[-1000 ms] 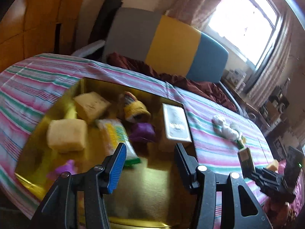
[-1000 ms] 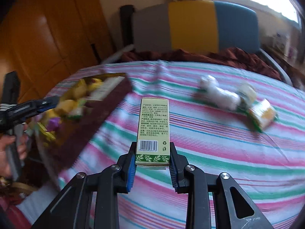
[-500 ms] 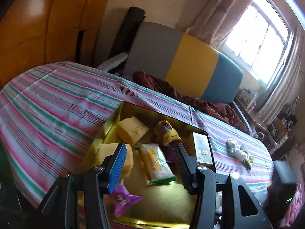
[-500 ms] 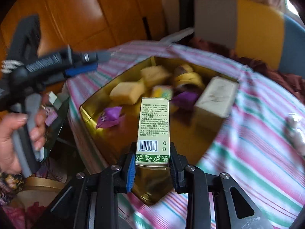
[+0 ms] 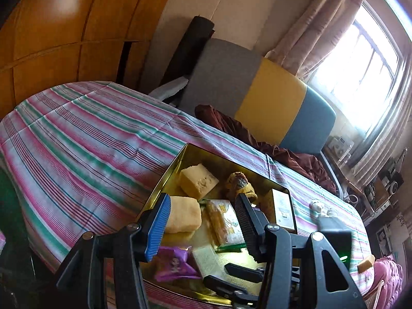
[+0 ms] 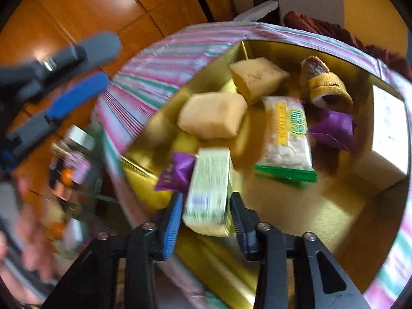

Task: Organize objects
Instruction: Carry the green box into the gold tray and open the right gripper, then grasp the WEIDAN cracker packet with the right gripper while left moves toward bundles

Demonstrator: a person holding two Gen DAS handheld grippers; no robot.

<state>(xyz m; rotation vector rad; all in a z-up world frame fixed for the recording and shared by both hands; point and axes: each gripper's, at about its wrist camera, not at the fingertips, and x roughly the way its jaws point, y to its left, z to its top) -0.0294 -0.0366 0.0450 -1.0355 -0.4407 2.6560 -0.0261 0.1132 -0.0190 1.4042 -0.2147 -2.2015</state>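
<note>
Striped tablecloth (image 5: 85, 139) carries the gold tin (image 6: 334, 211), where the green box (image 6: 209, 193) lies tilted between the right gripper (image 6: 206, 215), jaws just parting, pads clear; left gripper (image 5: 203, 221) hovers half-open, empty

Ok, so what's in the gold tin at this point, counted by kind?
Yellow sponge blocks: 2
Purple wrappers: 2
Boxes: 2, the white box and the pale green box
Clear snack packet: 1
Knitted piece: 1
Total in the gold tin: 8
</note>
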